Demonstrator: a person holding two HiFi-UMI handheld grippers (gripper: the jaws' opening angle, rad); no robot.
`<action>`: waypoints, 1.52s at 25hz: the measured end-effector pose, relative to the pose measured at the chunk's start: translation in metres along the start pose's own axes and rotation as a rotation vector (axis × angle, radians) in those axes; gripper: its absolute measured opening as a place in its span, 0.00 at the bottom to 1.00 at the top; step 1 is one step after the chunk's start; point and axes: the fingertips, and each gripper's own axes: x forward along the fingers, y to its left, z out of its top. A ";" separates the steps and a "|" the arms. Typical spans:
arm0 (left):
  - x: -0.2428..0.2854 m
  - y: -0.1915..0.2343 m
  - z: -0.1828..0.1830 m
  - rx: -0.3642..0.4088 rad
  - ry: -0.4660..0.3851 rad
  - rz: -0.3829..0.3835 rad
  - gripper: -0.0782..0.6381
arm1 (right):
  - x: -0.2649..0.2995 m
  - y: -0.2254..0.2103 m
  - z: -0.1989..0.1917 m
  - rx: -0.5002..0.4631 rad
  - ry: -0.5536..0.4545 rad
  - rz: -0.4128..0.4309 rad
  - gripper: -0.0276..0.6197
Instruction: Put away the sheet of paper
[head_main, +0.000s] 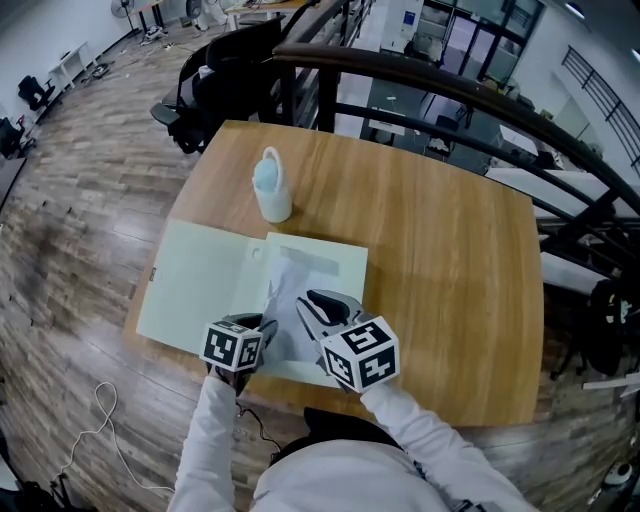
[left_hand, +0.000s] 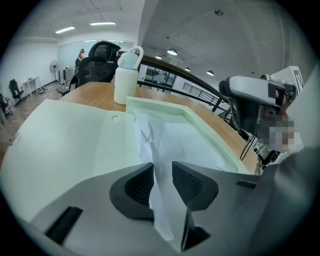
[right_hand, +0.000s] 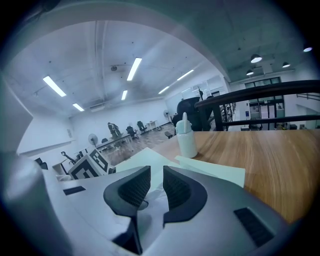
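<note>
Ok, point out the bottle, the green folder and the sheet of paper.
bottle (head_main: 273, 203), head view, its white body.
green folder (head_main: 190, 285), head view, left flap.
sheet of paper (left_hand: 150, 145), left gripper view, crumpled middle.

Creased white paper (head_main: 289, 298) in open green folder (head_main: 190, 285)

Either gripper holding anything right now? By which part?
Nothing gripped. Left gripper stands open around the raised near end of the sheet of paper; right gripper open too, nothing between its pads.

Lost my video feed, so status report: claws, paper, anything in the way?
Status: left claw open astride paper; right claw open above it. Paper rumpled on open folder. Nothing blocking; bottle beyond folder.
</note>
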 end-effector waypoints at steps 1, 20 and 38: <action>-0.003 0.001 0.003 -0.002 -0.016 0.012 0.29 | -0.002 -0.001 0.001 0.006 -0.004 -0.003 0.20; -0.087 -0.003 0.050 -0.011 -0.382 0.206 0.17 | -0.027 0.020 -0.002 -0.012 -0.036 -0.022 0.20; -0.186 -0.035 0.034 -0.002 -0.641 0.369 0.13 | -0.069 0.045 -0.018 -0.081 -0.084 -0.023 0.10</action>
